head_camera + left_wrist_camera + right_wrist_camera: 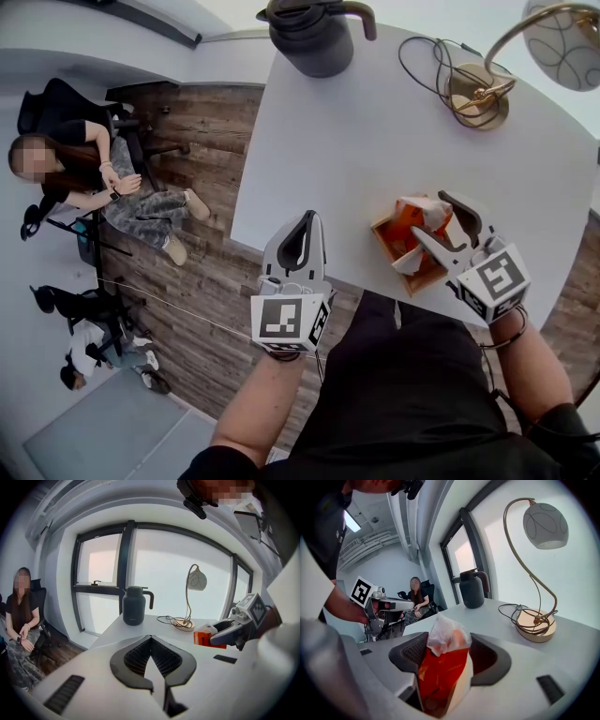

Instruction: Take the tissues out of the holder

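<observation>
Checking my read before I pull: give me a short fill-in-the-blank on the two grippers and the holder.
1. The gripper whose jaws flank the tissue holder is the ____ one.
2. The left gripper has its jaws ____, with nothing between them.
3. A white ____ sticks up out of the holder's top.

Missing words: right; shut; tissue.

A: What does the head view's top edge cut off?
B: The jug's (314, 37) lid and part of the lamp shade (562, 42).
A: And the holder (398, 246)?
B: The right gripper (428, 214) covers 1 side of it. In the right gripper view its base is hidden. I can't count the tissues (420, 206).
</observation>
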Demonstrator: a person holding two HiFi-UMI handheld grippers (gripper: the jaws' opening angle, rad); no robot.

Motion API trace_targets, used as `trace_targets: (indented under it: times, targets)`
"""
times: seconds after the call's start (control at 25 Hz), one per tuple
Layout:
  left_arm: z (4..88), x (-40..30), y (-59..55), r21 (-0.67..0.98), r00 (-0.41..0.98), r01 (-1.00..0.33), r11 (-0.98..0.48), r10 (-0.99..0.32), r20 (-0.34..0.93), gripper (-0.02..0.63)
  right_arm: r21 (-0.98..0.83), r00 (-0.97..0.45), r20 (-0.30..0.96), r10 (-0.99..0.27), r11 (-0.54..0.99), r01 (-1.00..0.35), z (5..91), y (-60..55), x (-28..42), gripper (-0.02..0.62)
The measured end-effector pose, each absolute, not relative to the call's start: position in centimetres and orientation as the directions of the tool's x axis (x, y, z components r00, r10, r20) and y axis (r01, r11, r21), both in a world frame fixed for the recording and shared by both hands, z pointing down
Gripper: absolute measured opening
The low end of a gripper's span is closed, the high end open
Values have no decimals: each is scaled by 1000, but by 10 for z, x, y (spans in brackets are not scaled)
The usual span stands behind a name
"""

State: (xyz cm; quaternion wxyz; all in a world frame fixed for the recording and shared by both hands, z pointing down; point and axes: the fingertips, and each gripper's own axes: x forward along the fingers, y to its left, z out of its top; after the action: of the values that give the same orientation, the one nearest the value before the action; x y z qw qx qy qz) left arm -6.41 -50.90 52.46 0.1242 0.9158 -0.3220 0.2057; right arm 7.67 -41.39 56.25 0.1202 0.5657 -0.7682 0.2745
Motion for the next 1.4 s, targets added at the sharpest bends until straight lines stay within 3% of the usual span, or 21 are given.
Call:
trace_targets:
  times: [0.16,0.32,0.76,1.4]
  targets:
    - [526,-61,-506,103,717,-631,-769,-527,457,5,-287,-313,510,-801,184,-940,566,-413,80,197]
    - [527,-61,-505,103,719,-627,-772,-523,457,5,-282,-302,518,-800,173,-944,567,-411,81,126]
    - [519,-64,-502,97,726,-621,-778,-524,446,5,-311,-316,480,-818,178,-934,549,-416,75,64]
    - [503,-68,-495,84,736,-617,-782,-537,413,5,-245,-276,469,-839,177,-953,535,-401,80,34]
